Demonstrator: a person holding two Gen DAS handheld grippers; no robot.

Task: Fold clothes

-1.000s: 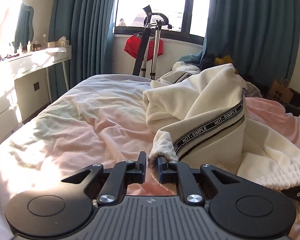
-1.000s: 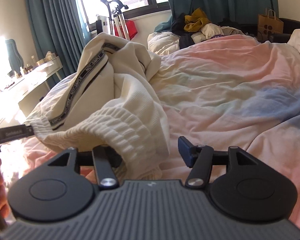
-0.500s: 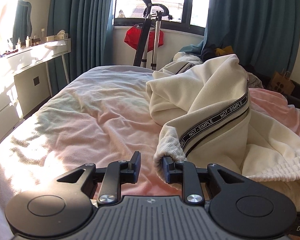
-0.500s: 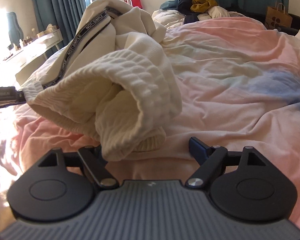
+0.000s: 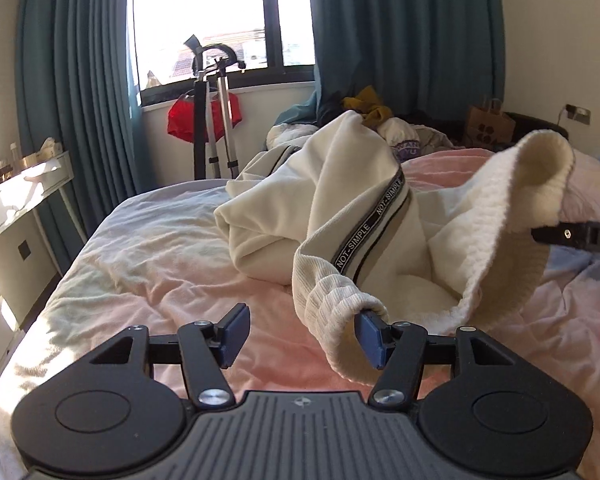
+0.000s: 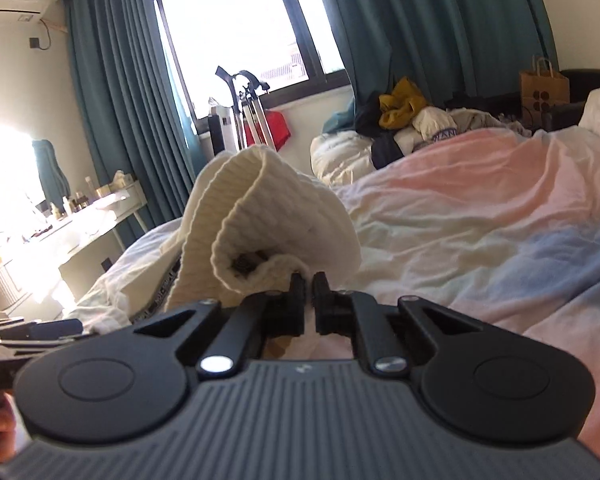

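Fingers differ: your left gripper is spread wide, your right gripper pinched on knit.

Your left's right-hand pad sits tucked in the ribbed cuff of the cream garment, low centre of its frame; your right clamps the ribbed hem at mid-frame. The garment lies heaped on the pink bedspread, its striped band running diagonally up toward the window and teal curtains.

On my left wrist feed I read "NOT-SIMPLE" repeated in white letters along the black woven tape sewn onto the cream cotton garment. The black arm of the other gripper at the right edge shows "DA", cut off by the frame. Purple letters on a white cloth in the far pile are too blurred to read.
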